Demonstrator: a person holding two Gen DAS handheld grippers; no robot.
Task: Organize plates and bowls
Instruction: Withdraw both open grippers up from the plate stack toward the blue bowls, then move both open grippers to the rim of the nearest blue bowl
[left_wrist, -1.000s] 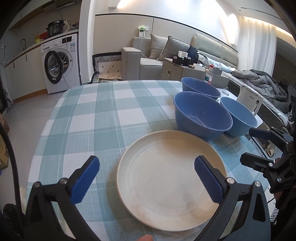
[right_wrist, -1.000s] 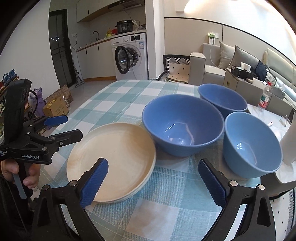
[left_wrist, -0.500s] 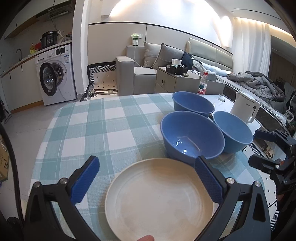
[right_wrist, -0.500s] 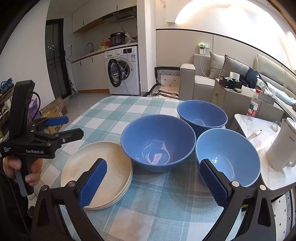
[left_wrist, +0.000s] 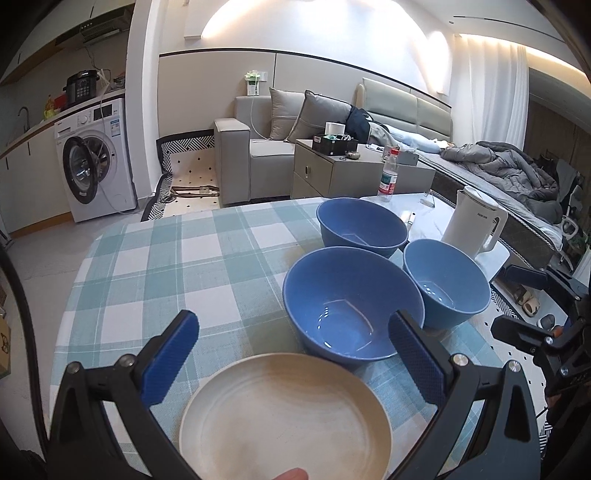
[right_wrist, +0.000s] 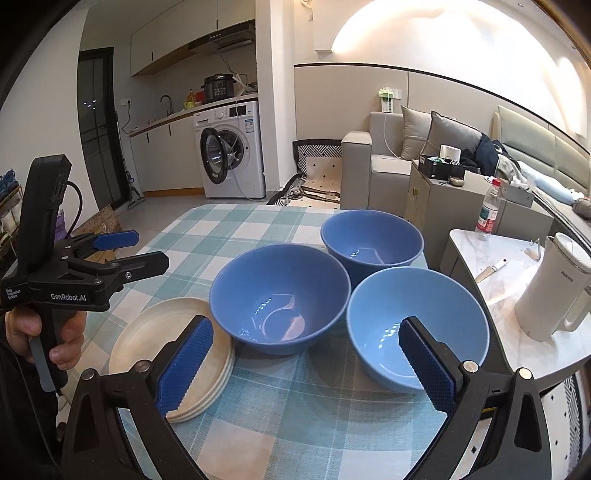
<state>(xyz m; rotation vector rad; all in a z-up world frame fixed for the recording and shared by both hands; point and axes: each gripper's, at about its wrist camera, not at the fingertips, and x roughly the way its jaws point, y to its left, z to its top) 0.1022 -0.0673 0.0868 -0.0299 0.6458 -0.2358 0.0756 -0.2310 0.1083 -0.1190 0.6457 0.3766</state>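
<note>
A stack of cream plates (left_wrist: 284, 413) (right_wrist: 173, 350) lies on the checked tablecloth at the near left. Three blue bowls stand upright and apart: a middle bowl (left_wrist: 351, 306) (right_wrist: 280, 295), a far bowl (left_wrist: 362, 225) (right_wrist: 371, 240) and a lighter right bowl (left_wrist: 447, 284) (right_wrist: 417, 325). My left gripper (left_wrist: 293, 350) (right_wrist: 151, 247) is open above the plates, holding nothing. My right gripper (right_wrist: 304, 365) (left_wrist: 501, 298) is open in front of the middle and right bowls, also holding nothing.
A white kettle (left_wrist: 472, 229) (right_wrist: 554, 288), a water bottle (right_wrist: 487, 210) and a small knife (right_wrist: 489, 269) sit on a marble side table (right_wrist: 517, 254) to the right. The left and far parts of the tablecloth (left_wrist: 166, 266) are bare. A hand (right_wrist: 44, 332) grips the left tool.
Both grippers have drawn back and up from the table, so plates and bowls sit lower and smaller in view. Both stay open. Plates and bowls have not moved.
</note>
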